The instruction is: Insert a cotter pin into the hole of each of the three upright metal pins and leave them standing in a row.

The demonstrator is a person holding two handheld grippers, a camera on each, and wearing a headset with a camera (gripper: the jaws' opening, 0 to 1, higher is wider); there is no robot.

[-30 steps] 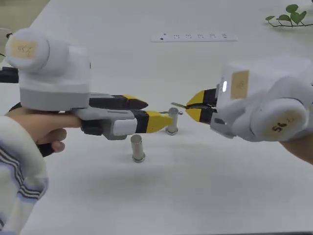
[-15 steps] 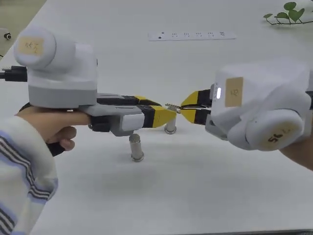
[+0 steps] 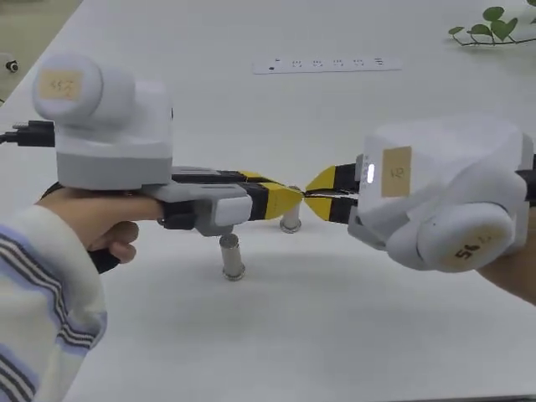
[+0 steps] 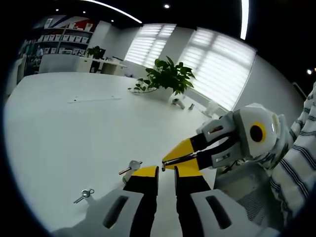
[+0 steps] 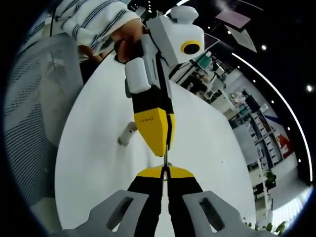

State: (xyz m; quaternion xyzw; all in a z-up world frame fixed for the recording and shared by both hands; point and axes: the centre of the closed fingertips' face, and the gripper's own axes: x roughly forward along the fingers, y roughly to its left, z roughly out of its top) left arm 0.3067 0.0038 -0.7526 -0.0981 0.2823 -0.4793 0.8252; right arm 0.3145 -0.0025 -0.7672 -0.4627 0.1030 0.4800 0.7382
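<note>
- White surface (image 3: 335,318); near metal pin (image 3: 232,255) stands upright on it, in front of both grippers.
- Right gripper (image 3: 311,199) is clamped on a thin cotter pin (image 5: 166,157), tip to tip with the left gripper (image 3: 289,199).
- Left gripper jaws are narrow, with a slim gap in the left gripper view. Can't tell if they pinch the cotter pin's far end.
- Second metal pin (image 3: 291,223) stands upright just behind the left gripper's tips.
- Far back: power strip (image 3: 327,64) and plant (image 3: 494,23).
</note>
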